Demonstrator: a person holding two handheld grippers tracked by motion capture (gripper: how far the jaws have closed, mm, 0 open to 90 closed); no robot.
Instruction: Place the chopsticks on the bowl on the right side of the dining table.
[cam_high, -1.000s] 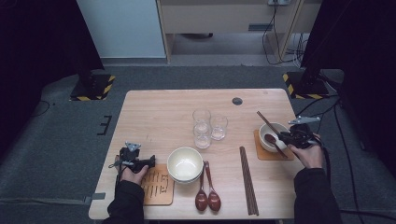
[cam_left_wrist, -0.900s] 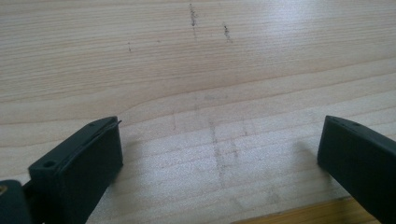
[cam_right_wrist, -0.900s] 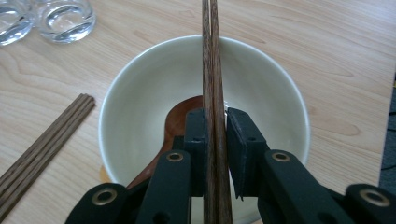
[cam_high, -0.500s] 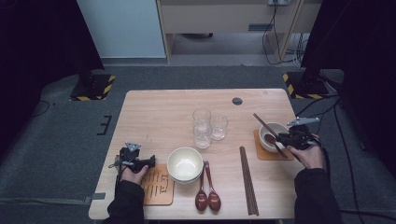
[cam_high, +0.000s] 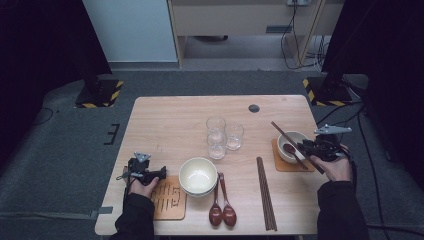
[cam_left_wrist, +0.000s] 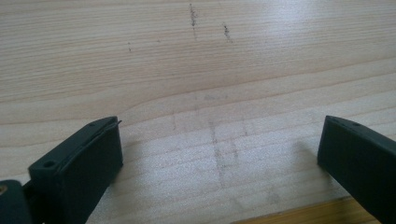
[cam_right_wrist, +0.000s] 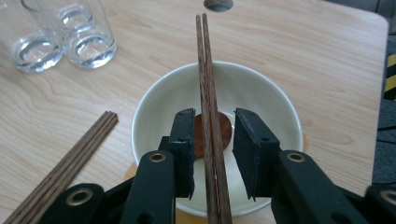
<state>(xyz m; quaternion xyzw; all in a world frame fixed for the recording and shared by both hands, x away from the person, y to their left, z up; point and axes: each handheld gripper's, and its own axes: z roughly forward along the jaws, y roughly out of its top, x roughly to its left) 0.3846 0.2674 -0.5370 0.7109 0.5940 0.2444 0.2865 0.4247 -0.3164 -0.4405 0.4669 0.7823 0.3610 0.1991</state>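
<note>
Wooden table (cam_high: 175, 120) under me, dark floor all round, and I'm working a place setting. On my right, the right gripper (cam_right_wrist: 212, 149) sits over the bowl (cam_right_wrist: 275, 112) on its coaster (cam_high: 278, 161), and its jaws have just been opening: the chopsticks (cam_right_wrist: 205, 70) lie between the pads, but I see a gap on each side, so I'd call that pair let go, resting across the bowl's rim. A spoon (cam_right_wrist: 223, 130) already lies in that bowl.

So the right-hand place looks about finished, I reckon: coaster, bowl, spoon, chopsticks on top.

Over on my side's left, the left gripper (cam_high: 148, 175) rests low on the table beside the second coaster (cam_high: 170, 202), jaws spread wide with nothing but bare wood between them. The other bowl (cam_high: 198, 175) overlaps that coaster's edge rather than sitting square on it. Two spoons (cam_high: 222, 212) lie just right of it, a second set of chopsticks (cam_high: 266, 192) lies flat further right, and the glasses (cam_high: 223, 136) stand bunched mid-table.

What's left, as I judge it: pull the right gripper clear, then build the near place — bowl centred, spoon in, chopsticks across — and perhaps share out the glasses.
</note>
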